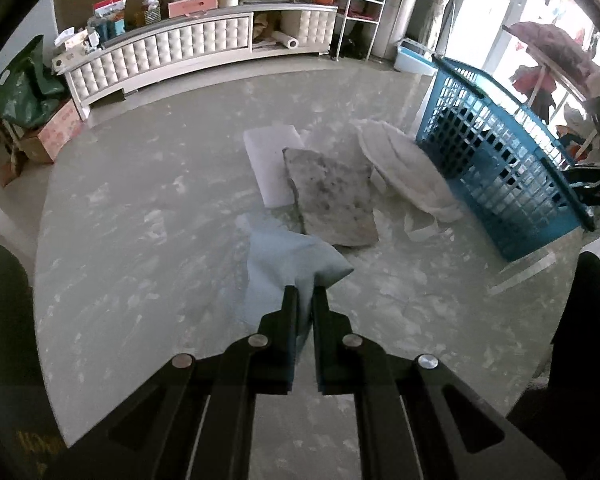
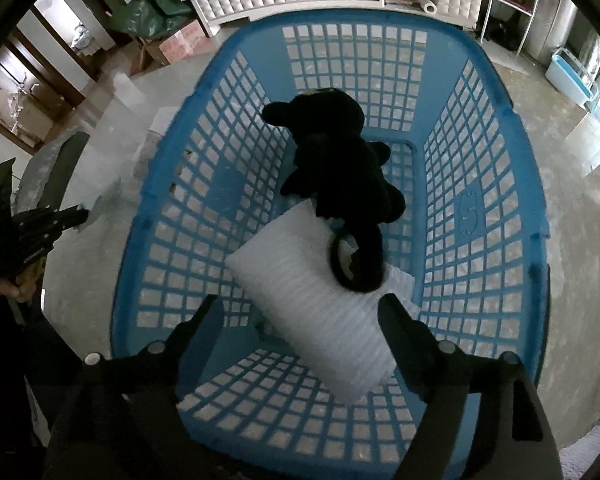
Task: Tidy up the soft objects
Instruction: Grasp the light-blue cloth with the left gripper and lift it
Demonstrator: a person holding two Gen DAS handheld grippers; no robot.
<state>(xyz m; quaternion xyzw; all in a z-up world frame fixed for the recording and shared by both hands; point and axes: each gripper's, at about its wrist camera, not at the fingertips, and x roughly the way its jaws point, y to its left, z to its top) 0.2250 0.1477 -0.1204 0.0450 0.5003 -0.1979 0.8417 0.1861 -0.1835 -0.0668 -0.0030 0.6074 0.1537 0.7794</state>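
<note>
Left wrist view: left gripper (image 1: 304, 289) pinches pale blue cloth (image 1: 290, 260); right gripper (image 2: 300, 312) gapes over basket (image 2: 540, 216).

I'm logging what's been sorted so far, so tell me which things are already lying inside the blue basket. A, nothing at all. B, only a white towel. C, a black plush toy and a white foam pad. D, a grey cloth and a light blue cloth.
C: the right wrist view looks down into the blue basket, where a black plush toy lies partly on a white foam pad.
</note>
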